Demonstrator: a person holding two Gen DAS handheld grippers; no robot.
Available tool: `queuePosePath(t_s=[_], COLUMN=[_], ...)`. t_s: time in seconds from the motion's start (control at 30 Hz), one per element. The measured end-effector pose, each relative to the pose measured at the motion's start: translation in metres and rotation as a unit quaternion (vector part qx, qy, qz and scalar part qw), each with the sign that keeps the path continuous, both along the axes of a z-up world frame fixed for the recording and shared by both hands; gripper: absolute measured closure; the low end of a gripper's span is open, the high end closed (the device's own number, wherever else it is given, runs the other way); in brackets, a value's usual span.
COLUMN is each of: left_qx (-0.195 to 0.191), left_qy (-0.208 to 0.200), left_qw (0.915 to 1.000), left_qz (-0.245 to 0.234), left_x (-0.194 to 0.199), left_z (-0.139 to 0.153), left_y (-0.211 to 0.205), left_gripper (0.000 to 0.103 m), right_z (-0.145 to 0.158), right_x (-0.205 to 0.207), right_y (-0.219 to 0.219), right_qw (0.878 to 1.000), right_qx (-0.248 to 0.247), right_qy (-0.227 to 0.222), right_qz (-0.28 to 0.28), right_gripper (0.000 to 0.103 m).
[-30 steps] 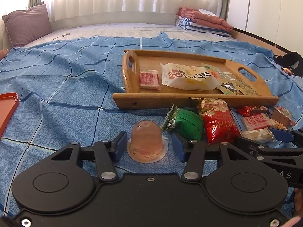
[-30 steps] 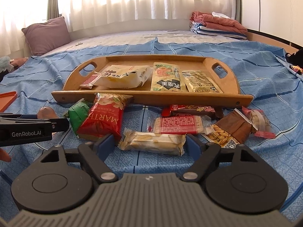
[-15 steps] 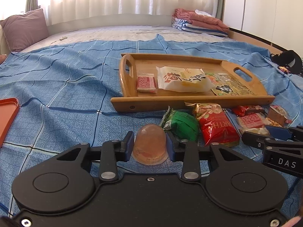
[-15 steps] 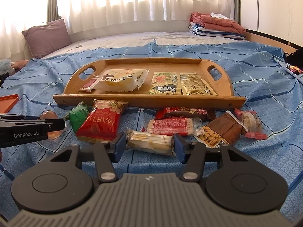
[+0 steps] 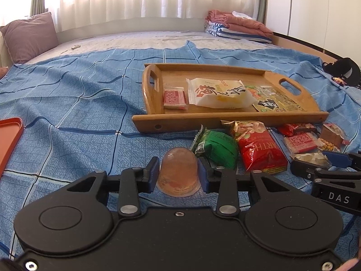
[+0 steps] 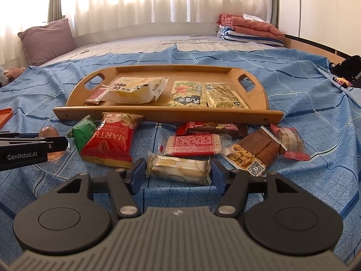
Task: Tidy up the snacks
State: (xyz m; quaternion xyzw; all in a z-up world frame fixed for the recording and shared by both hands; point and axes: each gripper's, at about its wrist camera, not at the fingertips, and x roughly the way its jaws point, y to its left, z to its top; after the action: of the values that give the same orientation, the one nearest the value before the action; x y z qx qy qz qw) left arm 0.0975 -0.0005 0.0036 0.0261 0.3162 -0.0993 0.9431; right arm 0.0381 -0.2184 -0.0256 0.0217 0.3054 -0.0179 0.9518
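1. Two grippers work side by side at the near edge of the blue bedspread (image 5: 67, 103). The left gripper (image 5: 178, 172) is clamped on a jelly cup (image 5: 178, 171); its blue pads press both sides of the cup, which sits upside down on the cloth.
2. In the right wrist view, the right gripper (image 6: 178, 172) straddles a pale biscuit pack (image 6: 178, 169). Its jaws have just been opening again, the pack lies between them, and the pads stand beside its ends without clearly squeezing, so I read it as not yet gripped.
3. Just beyond lie the loose snacks still to be sorted: a green packet (image 5: 216, 146), a red bag (image 5: 259, 149), a red wafer pack (image 6: 191, 144), a brown cracker bag (image 6: 255, 151) and a pink-edged sweet (image 6: 288, 142).
4. Further on sits the wooden tray (image 6: 167, 114), already holding four packs, among them a white pack (image 6: 133, 90).
5. My judgement: the step in hand is picking up. Next, the left gripper needs a straight lift, then a carry over the tray's near wall to a free spot; the smooth, domed cup may slip. The right one must close firmly first.
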Motion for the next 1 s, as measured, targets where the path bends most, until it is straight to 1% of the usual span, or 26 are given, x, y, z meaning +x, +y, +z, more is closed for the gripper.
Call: queuePosePath(t_s=[0.07, 0.17, 0.23, 0.27, 0.37, 0.5, 0.63, 0.83, 1.0], left_qx=[0.003, 0.005, 0.005, 0.006, 0.007, 0.015, 0.007, 0.004, 0.001], left_qy=[0.0, -0.001, -0.001, -0.003, -0.002, -0.014, -0.016, -0.024, -0.031], left_qw=[1.0, 1.0, 1.0, 1.0, 1.0, 0.9997, 0.9996, 0.9995, 0.9992], left_qz=[0.003, 0.003, 0.003, 0.002, -0.003, -0.012, -0.022, -0.022, -0.027], left_x=[0.001, 0.002, 0.003, 0.002, 0.0, -0.006, -0.006, 0.001, 0.011], left_z=[-0.002, -0.004, -0.004, -0.003, 0.0, 0.008, 0.022, 0.039, 0.052], left_y=[-0.001, -0.002, -0.002, -0.002, -0.003, -0.005, -0.007, -0.01, -0.013], left_gripper=[0.063, 0.062, 0.064, 0.068, 0.069, 0.071, 0.072, 0.072, 0.072], right_z=[-0.001, 0.001, 0.003, 0.005, 0.008, 0.017, 0.028, 0.046, 0.058], right_x=[0.001, 0.002, 0.002, 0.002, 0.0, -0.002, 0.0, 0.011, 0.029], right_y=[0.002, 0.002, 0.002, 0.002, 0.001, 0.0, -0.003, -0.013, -0.021], right_qw=[1.0, 1.0, 1.0, 1.0, 1.0, 1.0, 1.0, 0.999, 0.999], right_qx=[-0.003, -0.001, 0.002, 0.004, 0.008, 0.01, 0.011, 0.019, 0.025], right_qy=[0.002, 0.006, 0.009, 0.01, 0.011, 0.007, -0.002, -0.014, -0.006], right_qz=[-0.002, 0.001, 0.006, 0.008, 0.016, 0.018, 0.022, 0.022, 0.02], right_gripper=[0.038, 0.043, 0.045, 0.046, 0.046, 0.046, 0.046, 0.046, 0.046])
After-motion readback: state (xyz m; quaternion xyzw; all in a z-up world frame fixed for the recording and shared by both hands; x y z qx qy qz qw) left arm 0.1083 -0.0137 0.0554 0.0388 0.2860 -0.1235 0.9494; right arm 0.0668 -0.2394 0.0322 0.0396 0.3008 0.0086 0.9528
